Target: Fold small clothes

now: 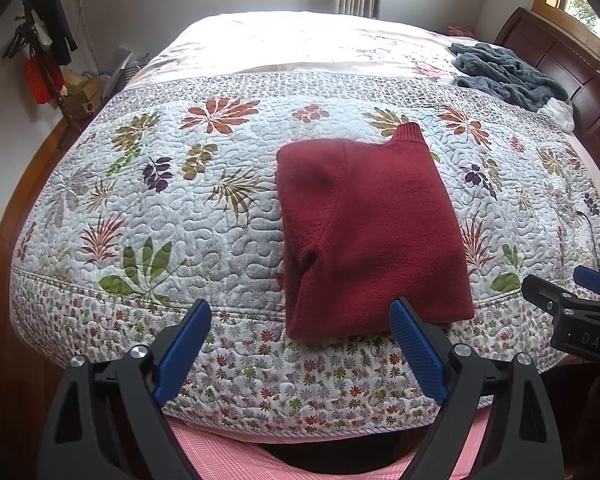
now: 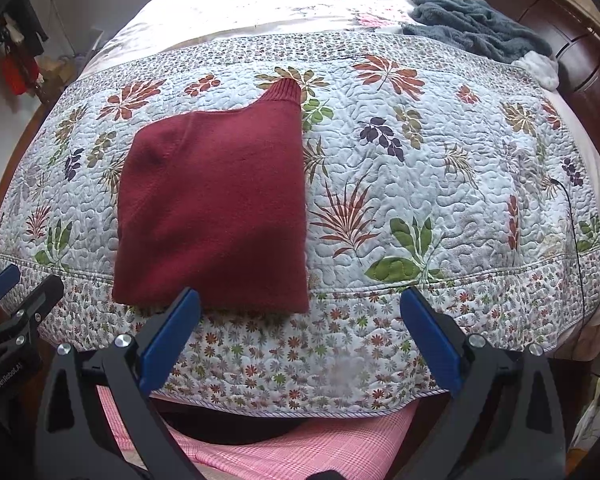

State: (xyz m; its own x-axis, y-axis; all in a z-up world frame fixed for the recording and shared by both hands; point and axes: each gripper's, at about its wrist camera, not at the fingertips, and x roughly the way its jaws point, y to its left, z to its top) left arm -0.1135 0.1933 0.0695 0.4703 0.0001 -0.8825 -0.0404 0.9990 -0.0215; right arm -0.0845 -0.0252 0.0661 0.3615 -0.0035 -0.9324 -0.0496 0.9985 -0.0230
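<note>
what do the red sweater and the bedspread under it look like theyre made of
Red sweater: likely a soft knit, wool or acrylic; matte fuzzy surface, ribbed cuff.
Bedspread: looks like quilted cotton; stitched puffy swirls, printed leaves, low sheen.

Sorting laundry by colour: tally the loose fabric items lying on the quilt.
Dark red: 1, the folded sweater.
Grey-blue: 1, the crumpled fleece near the headboard.
White: 1, a small bundle beside the fleece.
Total: 3.

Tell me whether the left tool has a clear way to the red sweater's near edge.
Probably yes. The left tool is open and empty, and the red sweater lies folded on the quilt just ahead, nothing between them.
</note>
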